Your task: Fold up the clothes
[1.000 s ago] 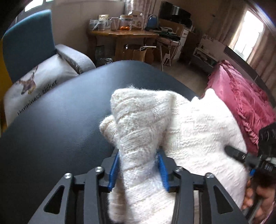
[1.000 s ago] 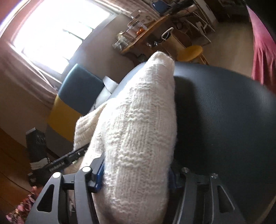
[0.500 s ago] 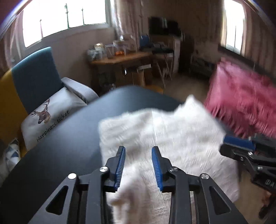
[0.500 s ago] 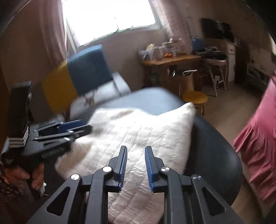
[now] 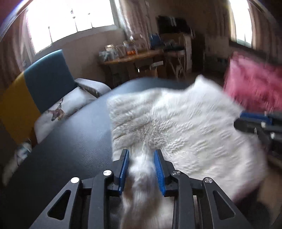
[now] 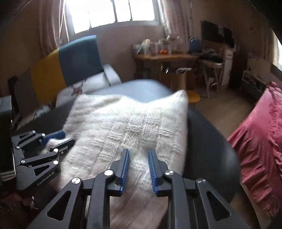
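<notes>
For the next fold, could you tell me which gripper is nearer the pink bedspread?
Right. The right gripper is over the sweater's side by the pink bedspread; the left gripper at its far edge.

Home living room: armchair (image 6: 77,58), cluttered wooden table (image 6: 165,57), curtained window (image 6: 112,12).

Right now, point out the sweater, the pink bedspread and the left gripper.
sweater (image 6: 134,130), right wrist view, middle of the knit.
pink bedspread (image 6: 260,141), right wrist view, ruffled side.
left gripper (image 5: 141,167), left wrist view, between the fingertips.
</notes>
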### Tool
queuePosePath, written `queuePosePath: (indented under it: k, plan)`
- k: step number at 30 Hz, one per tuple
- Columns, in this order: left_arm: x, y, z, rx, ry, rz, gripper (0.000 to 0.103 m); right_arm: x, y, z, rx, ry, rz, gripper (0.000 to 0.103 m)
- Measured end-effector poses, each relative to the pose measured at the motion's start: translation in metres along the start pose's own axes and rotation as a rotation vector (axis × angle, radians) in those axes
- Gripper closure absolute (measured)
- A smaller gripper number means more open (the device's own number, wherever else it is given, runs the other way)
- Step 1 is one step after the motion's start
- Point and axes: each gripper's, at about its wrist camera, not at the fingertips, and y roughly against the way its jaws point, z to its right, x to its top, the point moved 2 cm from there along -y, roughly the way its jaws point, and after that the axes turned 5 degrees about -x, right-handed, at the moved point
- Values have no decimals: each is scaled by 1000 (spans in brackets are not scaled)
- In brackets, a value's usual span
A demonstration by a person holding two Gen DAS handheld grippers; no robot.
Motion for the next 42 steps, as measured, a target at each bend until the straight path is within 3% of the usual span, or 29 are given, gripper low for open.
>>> queuePosePath:
  k: [1,3,9,14,17,18,19,21,24,28,42]
  plan:
    - [-5,0,0,6,1,-7,57,-1,13,-3,26,8,35,79]
    - [-15,1,-1,17,4,-22,48,-11,31,-13,50,48,44,79]
    - [-47,0,-4,45,0,-67,47,-51,14,-21,28,43,-108,79]
    - [-46,16,-6,19,35,-112,46,-62,21,-14,4,-67,-118,78]
    - [-47,39,-7,17,68,-152,44,-66,30,-14,-16,-123,-123,60]
    - [-49,49,-6,18,78,-157,39,-66,37,-17,-36,-126,-127,45]
    - [-50,59,-6,20,87,-163,34,-66,45,-21,-56,-128,-131,23]
    - [-53,78,-4,26,100,-164,26,-67,58,-30,-95,-117,-136,12]
    - [-57,106,0,62,100,-142,13,-68,75,-43,-114,-95,-133,12]
    - [-61,134,-5,90,121,-120,5,-74,93,-54,-164,-130,-131,12]
    - [-74,151,-15,63,199,-155,5,-73,106,-67,-199,-96,-101,12]
